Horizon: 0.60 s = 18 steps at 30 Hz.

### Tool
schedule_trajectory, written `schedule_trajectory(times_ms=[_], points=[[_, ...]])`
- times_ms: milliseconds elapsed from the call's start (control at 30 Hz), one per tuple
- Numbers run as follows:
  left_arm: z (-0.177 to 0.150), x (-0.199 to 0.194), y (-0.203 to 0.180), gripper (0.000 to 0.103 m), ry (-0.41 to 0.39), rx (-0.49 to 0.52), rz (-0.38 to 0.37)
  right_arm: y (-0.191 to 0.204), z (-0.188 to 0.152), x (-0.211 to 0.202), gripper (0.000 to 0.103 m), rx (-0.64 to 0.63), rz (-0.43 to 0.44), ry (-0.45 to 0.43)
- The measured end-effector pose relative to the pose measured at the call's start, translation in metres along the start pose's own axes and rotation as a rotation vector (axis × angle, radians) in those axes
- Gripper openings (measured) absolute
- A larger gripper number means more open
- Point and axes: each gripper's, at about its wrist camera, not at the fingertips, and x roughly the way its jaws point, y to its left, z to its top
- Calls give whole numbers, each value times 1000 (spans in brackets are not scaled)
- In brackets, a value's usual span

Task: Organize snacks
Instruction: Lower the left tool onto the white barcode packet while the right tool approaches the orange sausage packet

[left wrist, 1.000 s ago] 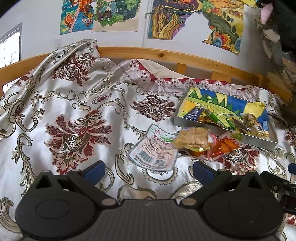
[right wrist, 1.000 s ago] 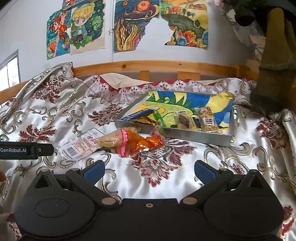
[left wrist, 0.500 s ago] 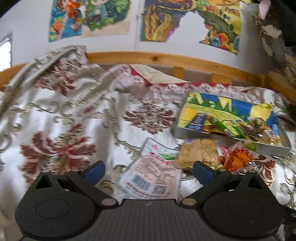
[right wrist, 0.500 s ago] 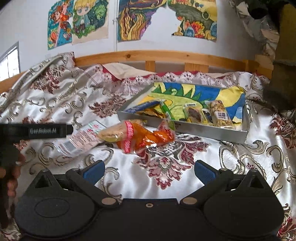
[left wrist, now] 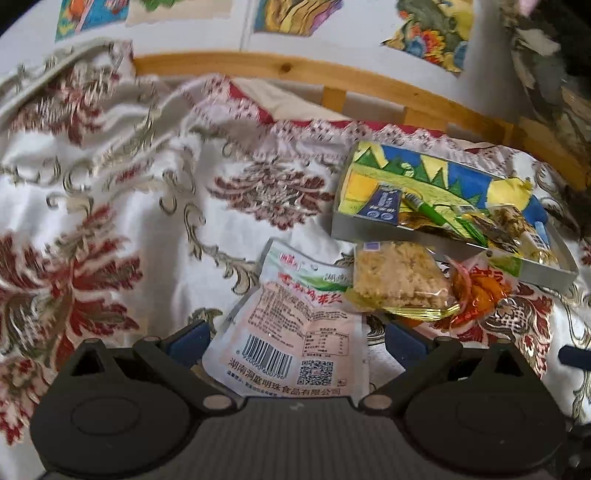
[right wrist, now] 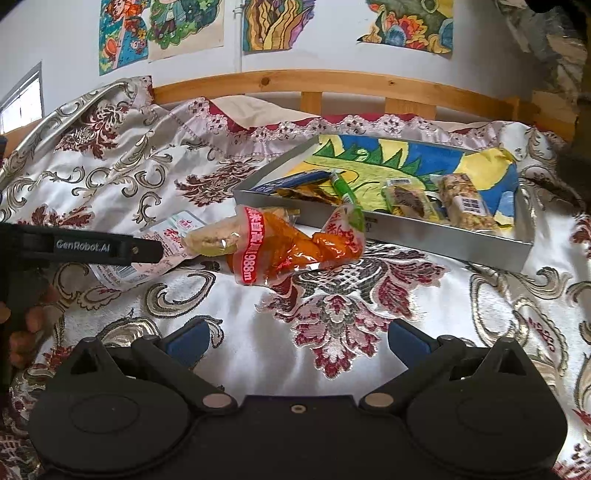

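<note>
a home bedroom: wooden bed frame (right wrist: pixel 369 86), brocade bedspread (right wrist: pixel 110 177), children's drawings (right wrist: pixel 162 33) on the wall.

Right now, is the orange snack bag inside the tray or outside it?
Outside. The orange snack bag lies on the bedcover in front of the tray, against its near wall; other snacks lie inside.

Snacks before the tray, right of centre.
We see the flat packet (left wrist: pixel 291 328) lying left of the crispy bar (left wrist: pixel 397 278), the tray (left wrist: pixel 436 236) behind both.
</note>
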Motion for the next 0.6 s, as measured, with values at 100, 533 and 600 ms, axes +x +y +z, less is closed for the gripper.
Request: schedule_trajectory(times_ms=[100,533,600], points=[[2,4,0,103,2,3,-12,0,1,7,102,-21,12,-3],[0,31,-15,102,75,112,2,-22,43,56,102,-88,42,-13],[0,34,-12,102,78,95,-3,-20,49,66,102,-117,63,-2]])
